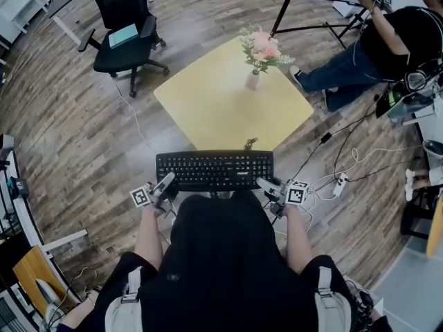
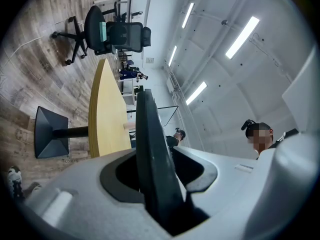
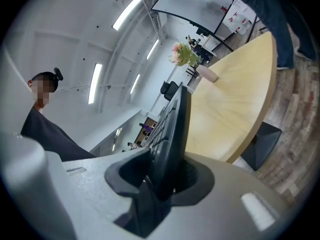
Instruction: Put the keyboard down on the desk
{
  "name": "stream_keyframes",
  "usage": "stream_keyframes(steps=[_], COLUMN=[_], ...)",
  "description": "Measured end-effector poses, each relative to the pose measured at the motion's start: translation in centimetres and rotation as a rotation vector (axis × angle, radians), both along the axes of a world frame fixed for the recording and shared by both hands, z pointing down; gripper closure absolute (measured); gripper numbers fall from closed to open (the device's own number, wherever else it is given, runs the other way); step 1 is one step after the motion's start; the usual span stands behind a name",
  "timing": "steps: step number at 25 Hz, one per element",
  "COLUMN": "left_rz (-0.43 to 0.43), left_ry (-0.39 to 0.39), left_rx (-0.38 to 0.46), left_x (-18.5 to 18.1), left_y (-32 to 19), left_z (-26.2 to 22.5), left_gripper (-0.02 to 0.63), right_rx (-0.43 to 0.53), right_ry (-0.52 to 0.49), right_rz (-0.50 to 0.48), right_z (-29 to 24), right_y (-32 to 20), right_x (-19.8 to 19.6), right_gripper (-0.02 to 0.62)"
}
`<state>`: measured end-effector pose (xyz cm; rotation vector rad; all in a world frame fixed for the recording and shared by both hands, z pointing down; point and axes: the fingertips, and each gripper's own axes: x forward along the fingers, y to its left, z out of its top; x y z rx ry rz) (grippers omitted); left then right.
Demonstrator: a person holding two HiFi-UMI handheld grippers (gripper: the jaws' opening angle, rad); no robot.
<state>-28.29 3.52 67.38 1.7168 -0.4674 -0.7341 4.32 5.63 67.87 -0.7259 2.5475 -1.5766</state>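
Observation:
A black keyboard (image 1: 214, 169) hangs level in front of the person, over the near corner of the yellow desk (image 1: 228, 106). My left gripper (image 1: 165, 185) is shut on its left end and my right gripper (image 1: 268, 186) is shut on its right end. In the left gripper view the keyboard (image 2: 151, 154) runs edge-on between the jaws of the left gripper (image 2: 159, 180), with the desk (image 2: 103, 111) beyond it. In the right gripper view the keyboard (image 3: 173, 130) is clamped the same way in the right gripper (image 3: 165, 184), beside the desk (image 3: 235, 106).
A vase of pink flowers (image 1: 260, 55) stands at the desk's far side. A black office chair (image 1: 124, 26) is at the far left. A seated person (image 1: 387, 43) is at the far right. Cables and a power strip (image 1: 339, 183) lie on the wooden floor at the right.

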Motion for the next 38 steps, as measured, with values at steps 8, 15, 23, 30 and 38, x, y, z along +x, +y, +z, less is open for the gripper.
stream_keyframes(steps=[8, 15, 23, 30, 38], left_rz=[-0.002, -0.005, -0.013, -0.023, -0.026], left_ry=[-0.010, -0.020, -0.032, -0.082, -0.149], left_rx=[0.005, 0.012, 0.017, -0.022, -0.059], left_x=[0.0, 0.0, 1.1, 3.9, 5.9], left_y=[0.0, 0.0, -1.0, -5.4, -8.7], left_z=[-0.3, 0.0, 0.2, 0.7, 1.5], left_gripper=[0.436, 0.436, 0.436, 0.436, 0.436], right_rx=[0.013, 0.014, 0.013, -0.028, -0.079], right_ry=[0.005, 0.003, 0.003, -0.021, -0.014], right_rz=[-0.005, -0.009, -0.019, -0.034, -0.052], right_z=[-0.4, 0.2, 0.4, 1.1, 2.8], right_y=[-0.2, -0.3, -1.6, -6.6, -10.3], right_x=[-0.1, 0.0, 1.0, 3.7, 6.0], right_gripper=[0.468, 0.466, 0.466, 0.465, 0.463])
